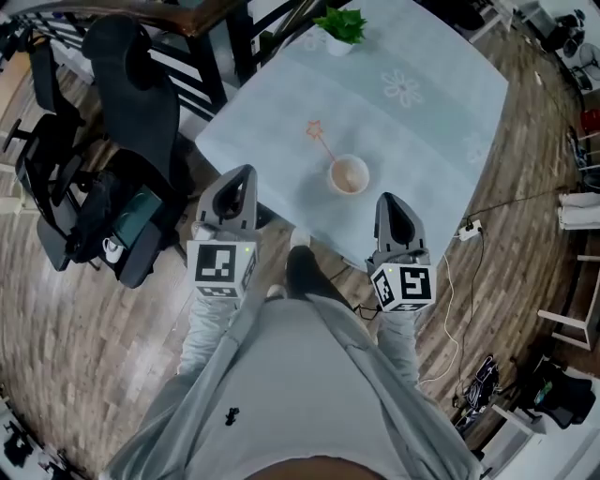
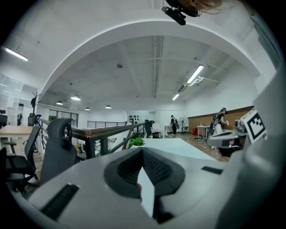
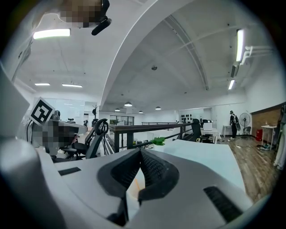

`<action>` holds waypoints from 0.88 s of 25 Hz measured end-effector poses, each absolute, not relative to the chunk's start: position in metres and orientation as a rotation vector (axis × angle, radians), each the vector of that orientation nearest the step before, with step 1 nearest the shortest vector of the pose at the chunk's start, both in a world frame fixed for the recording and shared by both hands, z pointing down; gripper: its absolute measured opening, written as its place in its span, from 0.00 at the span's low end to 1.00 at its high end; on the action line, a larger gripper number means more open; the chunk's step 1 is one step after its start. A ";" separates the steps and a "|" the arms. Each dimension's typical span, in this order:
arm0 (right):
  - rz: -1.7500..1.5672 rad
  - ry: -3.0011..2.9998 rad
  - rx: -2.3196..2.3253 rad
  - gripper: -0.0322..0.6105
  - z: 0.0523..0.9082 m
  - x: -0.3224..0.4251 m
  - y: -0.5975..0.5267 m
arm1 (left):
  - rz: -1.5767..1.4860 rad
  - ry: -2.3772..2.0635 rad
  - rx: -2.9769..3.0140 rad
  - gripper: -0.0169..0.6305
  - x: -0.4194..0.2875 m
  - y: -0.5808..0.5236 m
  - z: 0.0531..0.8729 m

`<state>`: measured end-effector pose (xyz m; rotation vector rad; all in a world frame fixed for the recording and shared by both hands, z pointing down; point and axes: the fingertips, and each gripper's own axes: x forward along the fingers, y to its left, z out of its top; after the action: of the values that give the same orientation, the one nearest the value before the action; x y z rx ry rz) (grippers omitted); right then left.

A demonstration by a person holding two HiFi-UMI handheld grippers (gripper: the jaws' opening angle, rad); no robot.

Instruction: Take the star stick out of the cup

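Note:
A pale cup (image 1: pixel 348 174) stands on the light blue table (image 1: pixel 422 112) near its front edge. The star stick (image 1: pixel 322 141) leans out of the cup to the far left, its orange star (image 1: pixel 314 127) over the tabletop. My left gripper (image 1: pixel 247 172) hovers at the table's front left edge, left of the cup, jaws shut on nothing (image 2: pixel 142 150). My right gripper (image 1: pixel 386 199) is held just off the front edge, right of and nearer than the cup, also shut and empty (image 3: pixel 140 151). Neither touches the cup or stick.
A small potted plant (image 1: pixel 342 26) sits at the table's far side. Black office chairs (image 1: pixel 122 103) and a dark railing (image 1: pixel 187 19) stand to the left. A power strip with a white cable (image 1: pixel 469 230) lies on the wooden floor at the right.

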<state>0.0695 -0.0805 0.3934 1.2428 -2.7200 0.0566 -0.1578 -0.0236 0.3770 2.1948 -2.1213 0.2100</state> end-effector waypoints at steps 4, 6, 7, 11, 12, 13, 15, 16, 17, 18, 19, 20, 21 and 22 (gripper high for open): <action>0.057 -2.726 1.239 0.07 0.382 0.063 -0.137 | 0.195 -2.106 2.230 0.05 -0.157 -0.092 0.359; 0.055 -2.730 1.233 0.07 0.379 0.063 -0.160 | 0.194 -2.087 2.256 0.05 -0.152 -0.121 0.354; 0.054 -2.732 1.231 0.07 0.379 0.062 -0.171 | 0.197 -2.078 2.270 0.05 -0.149 -0.134 0.353; 0.063 -2.719 1.249 0.07 0.382 0.066 -0.206 | 0.198 -2.050 2.318 0.05 -0.139 -0.178 0.348; 0.070 -2.711 1.259 0.07 0.383 0.067 -0.211 | 0.198 -2.044 2.325 0.05 -0.137 -0.185 0.347; 0.080 -2.704 1.271 0.07 0.384 0.069 -0.215 | 0.200 -2.036 2.330 0.05 -0.136 -0.189 0.347; 0.102 -2.691 1.301 0.07 0.384 0.074 -0.222 | 0.203 -2.018 2.339 0.05 -0.133 -0.198 0.348; 0.110 -2.685 1.318 0.07 0.383 0.077 -0.225 | 0.202 -2.008 2.346 0.05 -0.132 -0.203 0.348; 0.114 -2.681 1.333 0.07 0.382 0.078 -0.227 | 0.201 -1.998 2.355 0.05 -0.131 -0.208 0.347; 0.117 -2.675 1.346 0.07 0.381 0.080 -0.229 | 0.200 -1.988 2.365 0.05 -0.130 -0.212 0.346; 0.121 -2.667 1.357 0.07 0.381 0.081 -0.230 | 0.201 -1.976 2.377 0.05 -0.129 -0.215 0.346; 0.126 -2.658 1.368 0.07 0.381 0.082 -0.231 | 0.205 -1.962 2.390 0.05 -0.127 -0.218 0.345; 0.134 -2.648 1.380 0.07 0.381 0.083 -0.231 | 0.215 -1.947 2.404 0.05 -0.126 -0.220 0.345; 0.144 -2.639 1.393 0.07 0.381 0.084 -0.231 | 0.227 -1.932 2.417 0.05 -0.126 -0.221 0.346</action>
<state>0.0840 -0.2314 0.3812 1.3926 -2.6394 0.1442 -0.1261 -0.2212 0.3455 2.4171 -1.9322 0.2273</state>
